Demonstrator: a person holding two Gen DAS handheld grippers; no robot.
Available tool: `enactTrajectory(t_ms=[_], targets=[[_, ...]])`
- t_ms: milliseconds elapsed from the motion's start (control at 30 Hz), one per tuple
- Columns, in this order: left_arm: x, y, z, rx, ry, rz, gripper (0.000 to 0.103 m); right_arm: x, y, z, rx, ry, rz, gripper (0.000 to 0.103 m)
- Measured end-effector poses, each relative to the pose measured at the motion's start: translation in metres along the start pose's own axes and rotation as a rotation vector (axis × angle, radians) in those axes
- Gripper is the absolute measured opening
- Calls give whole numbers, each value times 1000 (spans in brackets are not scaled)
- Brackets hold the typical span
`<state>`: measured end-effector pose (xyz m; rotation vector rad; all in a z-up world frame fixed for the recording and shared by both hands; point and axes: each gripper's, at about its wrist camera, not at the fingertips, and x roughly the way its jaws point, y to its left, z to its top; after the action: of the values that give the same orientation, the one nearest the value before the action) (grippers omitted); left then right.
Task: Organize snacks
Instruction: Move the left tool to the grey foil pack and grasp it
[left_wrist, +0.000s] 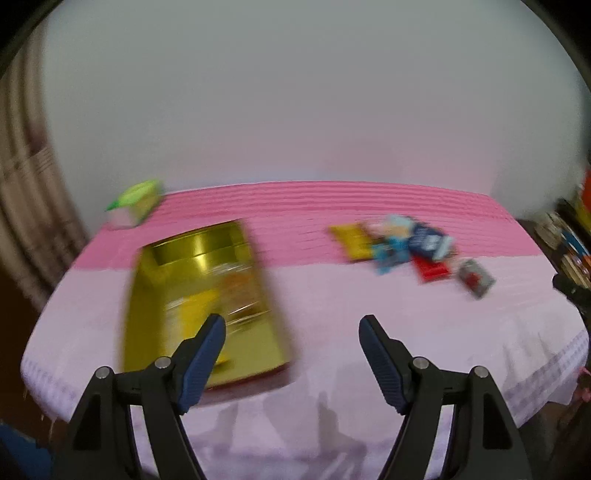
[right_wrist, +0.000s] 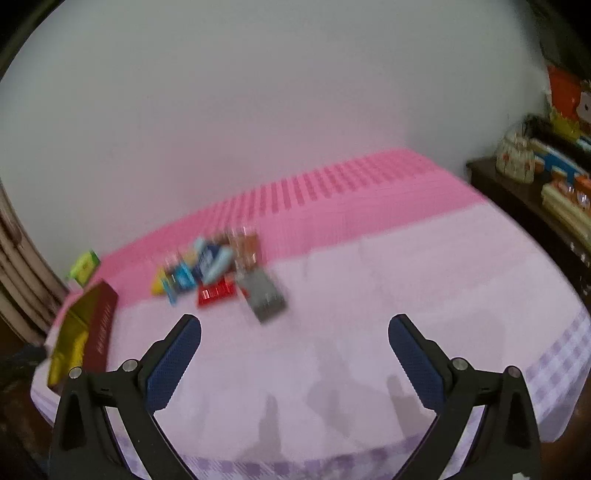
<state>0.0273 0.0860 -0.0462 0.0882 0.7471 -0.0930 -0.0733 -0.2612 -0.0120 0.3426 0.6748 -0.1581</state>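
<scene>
A loose heap of snack packets (right_wrist: 218, 273) lies mid-tabletop, where the pink cloth (right_wrist: 332, 192) meets the lilac cloth (right_wrist: 406, 277); a grey packet (right_wrist: 264, 299) sits at its near edge. To the left stands an open gold tin (left_wrist: 199, 295), with a green-lidded container (left_wrist: 138, 199) behind it. Left gripper (left_wrist: 291, 325) and right gripper (right_wrist: 293, 325) both hang spread and empty above the tabletop (left_wrist: 406, 314).

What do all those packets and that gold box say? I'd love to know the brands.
Nothing can be read; both views are motion-blurred.
Gold box: lettering runs along its red side, too blurred to read.
Snack packets: printed patches show on the wrappers, all illegible.
Green-lidded container: no text visible.
</scene>
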Motion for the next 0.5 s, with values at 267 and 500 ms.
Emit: enactTrajectory(t_ms=[267,500], targets=[[68,-125,30,-32,116,-217,76,-59,-47,42,161,-188,-9,103],[109,-200,33,-52,174,-186,76,-63,-78,48,291,-215,-5,103]])
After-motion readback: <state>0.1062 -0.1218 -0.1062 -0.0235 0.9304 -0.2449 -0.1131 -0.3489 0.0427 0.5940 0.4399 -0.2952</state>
